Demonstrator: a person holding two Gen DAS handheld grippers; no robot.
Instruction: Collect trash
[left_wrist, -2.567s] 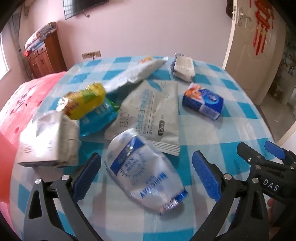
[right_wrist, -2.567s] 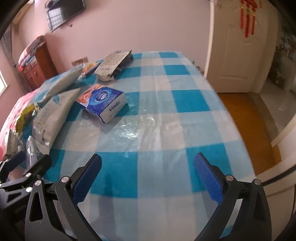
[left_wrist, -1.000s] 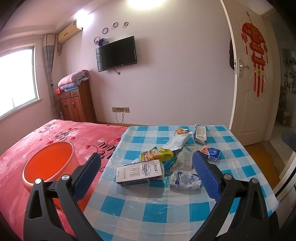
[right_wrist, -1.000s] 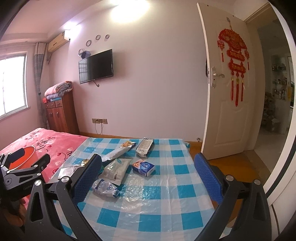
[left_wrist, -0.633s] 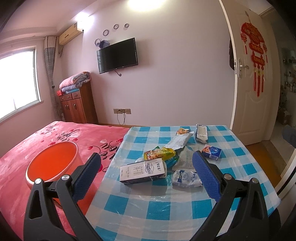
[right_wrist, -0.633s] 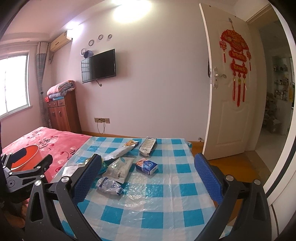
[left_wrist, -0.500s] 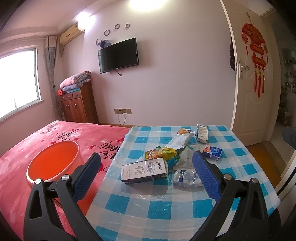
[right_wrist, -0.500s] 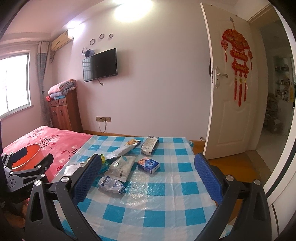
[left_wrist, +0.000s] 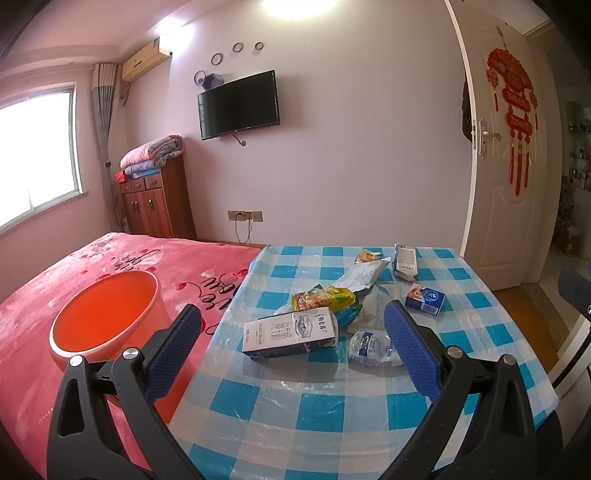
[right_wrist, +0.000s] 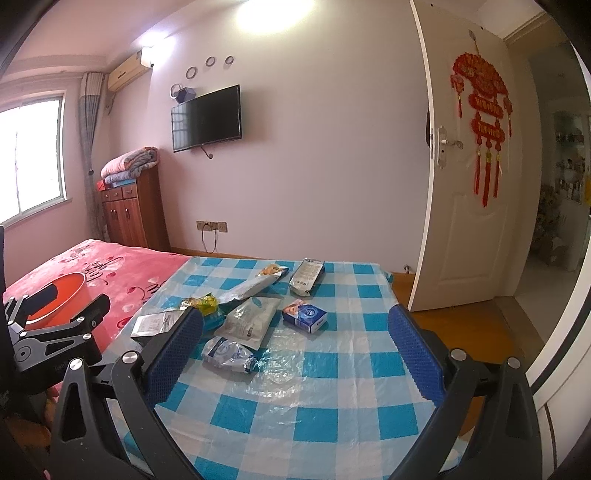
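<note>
Collection not yet begun: both the left claw (left_wrist: 291, 345) and right claw (right_wrist: 295, 343) hang spread and empty above the near edge of the counter (left_wrist: 332, 406), where the cartons, wrappers and crushed bottle (left_wrist: 371, 349) lie, the orange bucket (left_wrist: 105, 317) on the bed showing no trash.

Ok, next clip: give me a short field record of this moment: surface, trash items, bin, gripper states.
surface: blue-and-white checked tablecloth
trash: white rectangular carton; crushed clear plastic bottle; small blue-and-white box; yellow snack wrapper; flat grey pouch
bin: round orange plastic tub on pink bedspread, left of table
left hand-held gripper: open, holding nothing
right hand-held gripper: open, holding nothing
</note>
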